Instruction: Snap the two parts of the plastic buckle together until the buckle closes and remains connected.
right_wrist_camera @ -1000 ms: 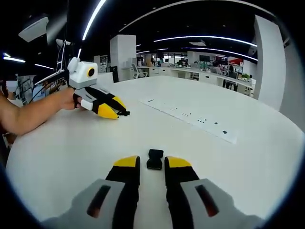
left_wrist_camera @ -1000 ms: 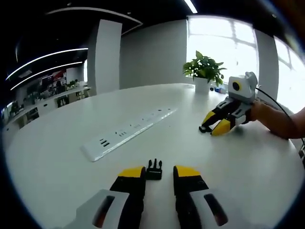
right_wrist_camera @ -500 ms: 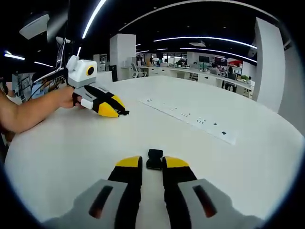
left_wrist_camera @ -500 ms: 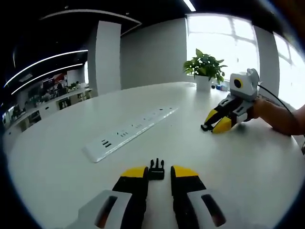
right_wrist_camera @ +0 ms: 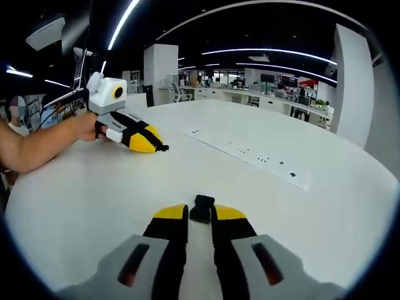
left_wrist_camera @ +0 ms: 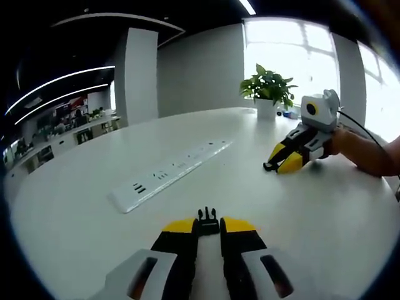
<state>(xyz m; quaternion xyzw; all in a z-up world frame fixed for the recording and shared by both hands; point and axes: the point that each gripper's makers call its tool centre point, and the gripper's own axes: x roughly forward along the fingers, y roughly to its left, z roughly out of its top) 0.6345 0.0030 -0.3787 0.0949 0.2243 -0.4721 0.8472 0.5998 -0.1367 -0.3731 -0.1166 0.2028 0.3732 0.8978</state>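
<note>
A broad white round table [left_wrist_camera: 87,206] carries everything. In the left gripper view a long flat white power strip [left_wrist_camera: 167,174] with dark sockets lies on it, running away toward the far side, and a green leafy potted plant in a white pot [left_wrist_camera: 267,92] stands near the far edge by bright windows. In the right gripper view the same strip [right_wrist_camera: 249,155] stretches off to the right.

The left gripper [left_wrist_camera: 208,226], with yellow-tipped black jaws on grey bodies, has its jaws drawn close together on either side of the small black pronged male half of the plastic buckle [left_wrist_camera: 209,220], which sits on the table between the tips with its prongs pointing away; whether the tips actually press it cannot be told. This gripper also shows in the right gripper view [right_wrist_camera: 157,147], held by a person's hand [right_wrist_camera: 84,127], tips down at the table.

The right gripper [right_wrist_camera: 200,213] has its jaws nearly together, and the small black boxy female half of the buckle [right_wrist_camera: 200,208] lies just at and between the yellow tips; contact cannot be told. This gripper appears in the left gripper view [left_wrist_camera: 275,166], well apart from the male half.
</note>
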